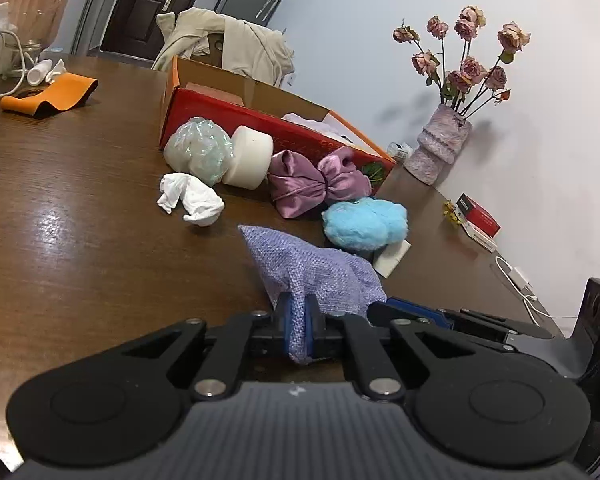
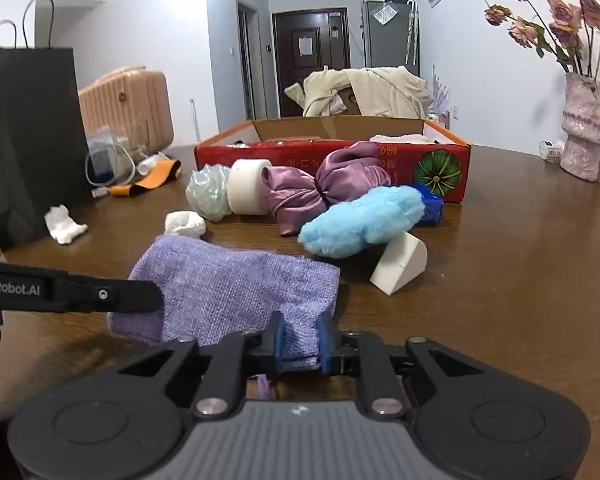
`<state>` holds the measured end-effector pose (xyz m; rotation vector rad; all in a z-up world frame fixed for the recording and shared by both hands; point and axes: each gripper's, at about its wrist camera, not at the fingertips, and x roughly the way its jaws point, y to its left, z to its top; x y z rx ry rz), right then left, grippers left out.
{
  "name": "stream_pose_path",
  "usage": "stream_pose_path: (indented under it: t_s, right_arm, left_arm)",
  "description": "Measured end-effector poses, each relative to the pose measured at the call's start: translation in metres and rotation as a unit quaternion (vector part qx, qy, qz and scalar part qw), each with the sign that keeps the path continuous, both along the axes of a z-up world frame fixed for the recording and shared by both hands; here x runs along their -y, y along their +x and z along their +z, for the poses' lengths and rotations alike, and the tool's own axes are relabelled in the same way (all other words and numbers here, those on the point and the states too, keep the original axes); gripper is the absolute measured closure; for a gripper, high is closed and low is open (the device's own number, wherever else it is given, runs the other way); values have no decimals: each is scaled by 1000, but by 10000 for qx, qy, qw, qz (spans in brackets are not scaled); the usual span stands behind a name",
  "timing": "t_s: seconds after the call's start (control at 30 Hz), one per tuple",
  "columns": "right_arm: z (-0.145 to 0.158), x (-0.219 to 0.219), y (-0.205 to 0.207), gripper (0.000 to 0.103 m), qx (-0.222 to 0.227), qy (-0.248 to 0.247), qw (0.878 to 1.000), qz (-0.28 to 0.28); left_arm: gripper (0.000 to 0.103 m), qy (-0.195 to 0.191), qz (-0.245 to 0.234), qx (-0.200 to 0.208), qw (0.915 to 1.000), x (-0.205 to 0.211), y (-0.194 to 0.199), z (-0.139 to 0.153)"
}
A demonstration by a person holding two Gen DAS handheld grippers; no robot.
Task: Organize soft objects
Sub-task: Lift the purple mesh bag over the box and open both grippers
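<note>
Presently the lilac woven pouch [image 2: 236, 292] is pinched at 2 points: the right gripper [image 2: 300, 346] is clamped on its near edge and the left gripper [image 1: 296, 328] on another fold, so it is stretched between them just above the table [image 1: 80, 220] near its front edge. Directly beyond, between pouch and red cardboard box [image 2: 432, 160], are crowded a blue fluffy ball [image 2: 360, 220], a satin bow [image 2: 324, 184], a white foam wedge [image 2: 400, 268] and a crumpled tissue [image 1: 192, 198]; these would likely have to be cleared on the way to the box.
</note>
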<state>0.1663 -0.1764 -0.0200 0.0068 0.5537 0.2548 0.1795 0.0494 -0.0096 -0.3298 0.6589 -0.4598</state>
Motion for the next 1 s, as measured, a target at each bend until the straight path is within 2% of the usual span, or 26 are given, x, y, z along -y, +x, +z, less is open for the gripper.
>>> stream_pose_path:
  t_s: [0.03,0.3,0.5,0.63,0.77,0.87,1.0]
  right_arm:
    - [1,2,-3,95,37,-3,10000,-15]
    - [23,19,-19,97,440,337,9985,39]
    - [63,31,2,97,901,488,9944,240]
    - [98,33,59,97,1124,538,9910,488]
    - [120,23,137,97,1066,533,9903,712]
    - [118,10,201,97,736,532,9929,772]
    - [91,-13,260,97,187,303,9967,734]
  left_arm:
    - [96,13,5,22,10000,1,-3,2]
    - [97,40,-70,507,9987,13,-18,37]
    - [97,-103,9,845,9964,12,15,69]
    - [97,-140,233,1055,9940,7,70,97]
    - [96,-35,519,861,9949,2,144,108]
    - [96,327,746,618,9948,5,195,101]
    - [95,764,882,279,9928,11,235,79]
